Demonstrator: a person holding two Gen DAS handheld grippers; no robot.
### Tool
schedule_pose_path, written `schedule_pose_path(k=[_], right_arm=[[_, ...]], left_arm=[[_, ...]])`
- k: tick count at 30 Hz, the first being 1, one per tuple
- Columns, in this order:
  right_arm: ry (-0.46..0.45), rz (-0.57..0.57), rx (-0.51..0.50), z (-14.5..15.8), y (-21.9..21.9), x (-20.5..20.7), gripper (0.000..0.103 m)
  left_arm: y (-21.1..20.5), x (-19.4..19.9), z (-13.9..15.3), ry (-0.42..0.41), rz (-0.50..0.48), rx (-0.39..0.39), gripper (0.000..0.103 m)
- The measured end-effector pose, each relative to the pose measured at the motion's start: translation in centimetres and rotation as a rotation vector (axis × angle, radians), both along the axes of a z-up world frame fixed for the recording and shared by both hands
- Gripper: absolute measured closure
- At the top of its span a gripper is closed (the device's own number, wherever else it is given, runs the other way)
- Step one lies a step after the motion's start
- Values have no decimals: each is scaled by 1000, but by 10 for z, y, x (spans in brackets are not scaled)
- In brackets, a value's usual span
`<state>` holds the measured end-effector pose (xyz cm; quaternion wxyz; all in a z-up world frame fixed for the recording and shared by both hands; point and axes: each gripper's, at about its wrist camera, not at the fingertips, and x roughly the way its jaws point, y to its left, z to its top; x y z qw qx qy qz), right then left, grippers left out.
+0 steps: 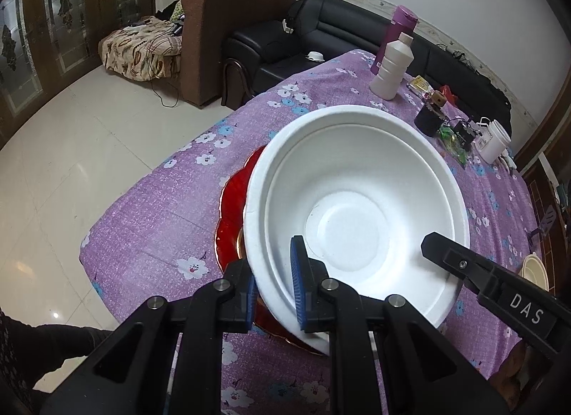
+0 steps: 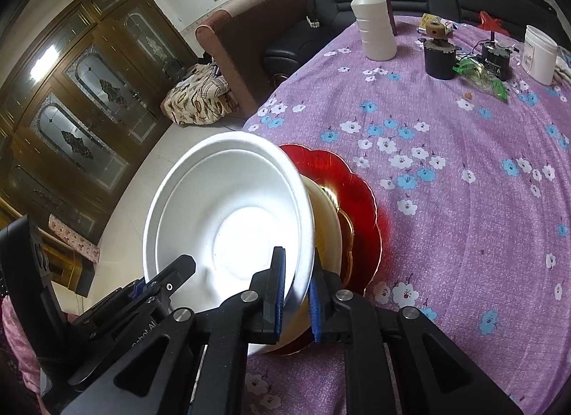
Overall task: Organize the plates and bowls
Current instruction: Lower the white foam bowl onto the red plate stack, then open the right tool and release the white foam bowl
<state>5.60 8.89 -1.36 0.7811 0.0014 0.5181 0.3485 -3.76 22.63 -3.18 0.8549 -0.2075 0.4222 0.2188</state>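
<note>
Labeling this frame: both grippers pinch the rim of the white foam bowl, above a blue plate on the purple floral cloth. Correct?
One thing is off: the plate under the white foam bowl is red, not blue, as the right wrist view shows. The rest holds: the left gripper and right gripper each pinch the bowl's rim, over the purple floral cloth.

Left claw (image 1: 274,290) pinches the white bowl's (image 1: 357,179) rim above red plate (image 1: 232,215).

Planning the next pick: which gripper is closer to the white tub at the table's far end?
Right. The right gripper grips the white bowl rim on the side toward the white tub; the left gripper grips the opposite rim, farther from it.
</note>
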Motion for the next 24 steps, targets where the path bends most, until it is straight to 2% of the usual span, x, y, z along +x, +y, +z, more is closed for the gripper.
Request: schedule_pose_path(k=[9,11,12,13,14,15,16,19,22,24], right_arm=[[-23,-8,7,4,-1,-1,90],[-34,-19,1,5,-3,-2,86],[-44,-28,4,7,-4,-2,83],[-47,-34,15,9,-6,-2,74],[-48,-38,24,10,-8,-2,61],[-55,-44,37,13,-11,-2,55],[-65,-48,48,16,-14,-3,50],[-89,-82,84,25,-34,-2,48],[-92,-139,114,29,-69,3,48],[-93,-192,125,30,-102,7,48]], left_arm=[[-2,-4,5,-18,16,8,88],[-1,-6,9,-30,38,19,85],[0,-9,12,-42,53,27,79],[1,-12,16,-61,76,40,74],[2,-15,18,-76,93,50,57],[2,-18,22,-94,113,59,44],[2,-23,27,-132,138,66,41],[-5,-27,40,-203,163,78,38],[-26,-19,52,-263,98,73,26],[-44,-5,56,-270,35,68,25]])
